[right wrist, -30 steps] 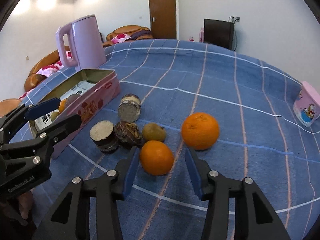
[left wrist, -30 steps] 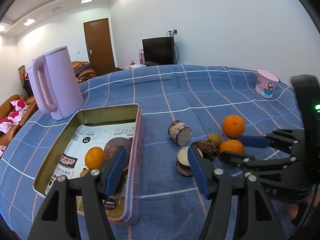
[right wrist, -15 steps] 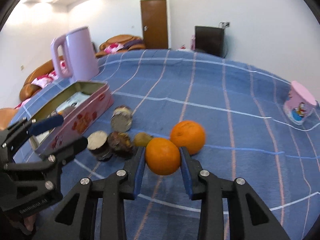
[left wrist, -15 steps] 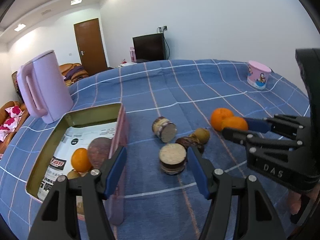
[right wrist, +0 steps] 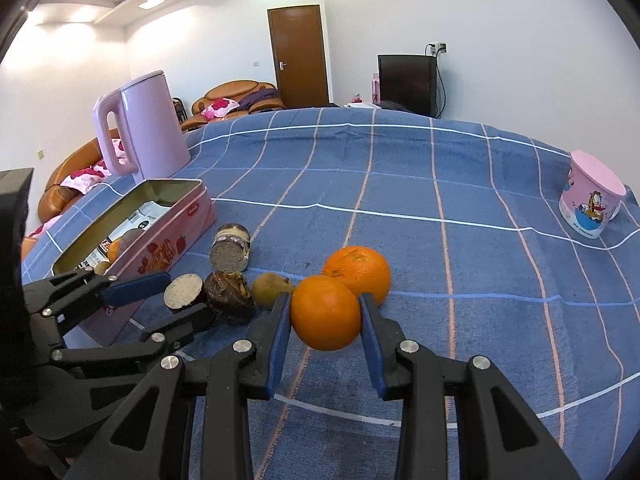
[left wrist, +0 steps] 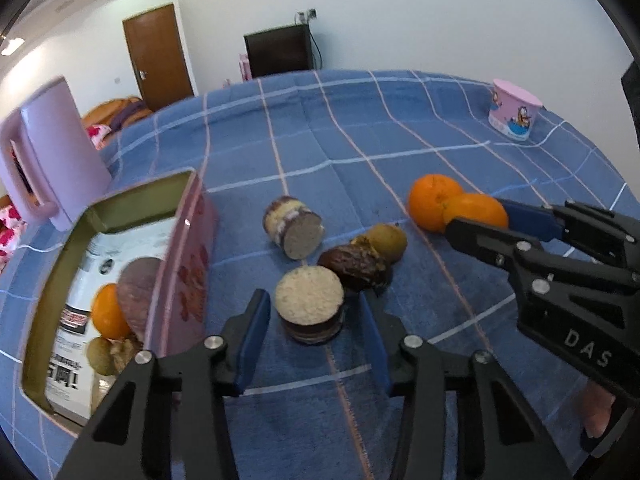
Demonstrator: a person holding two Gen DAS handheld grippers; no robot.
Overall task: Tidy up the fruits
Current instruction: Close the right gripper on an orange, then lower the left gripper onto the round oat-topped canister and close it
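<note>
My right gripper [right wrist: 325, 312] is shut on an orange [right wrist: 326, 312] and holds it just above the blue cloth; it also shows in the left wrist view [left wrist: 476, 210]. A second orange [right wrist: 357, 268] lies right behind it. My left gripper [left wrist: 312, 320] is open around an upright cut cylinder with a pale top [left wrist: 309, 308], not touching it. Beside it lie a dark brown fruit [left wrist: 354, 266], a kiwi [left wrist: 387, 240] and a second cut cylinder on its side [left wrist: 294, 226]. The pink tin [left wrist: 176, 264] at the left holds an orange [left wrist: 105, 316] and other fruit.
A lilac kettle [right wrist: 144, 128] stands behind the tin. A pink cartoon cup [right wrist: 592, 200] stands upside down at the far right. The table [right wrist: 440, 200] is covered by a blue checked cloth.
My right gripper closed on the near orange and lifted it slightly. My left gripper moved right from over the tin to straddle the upright cylinder.
</note>
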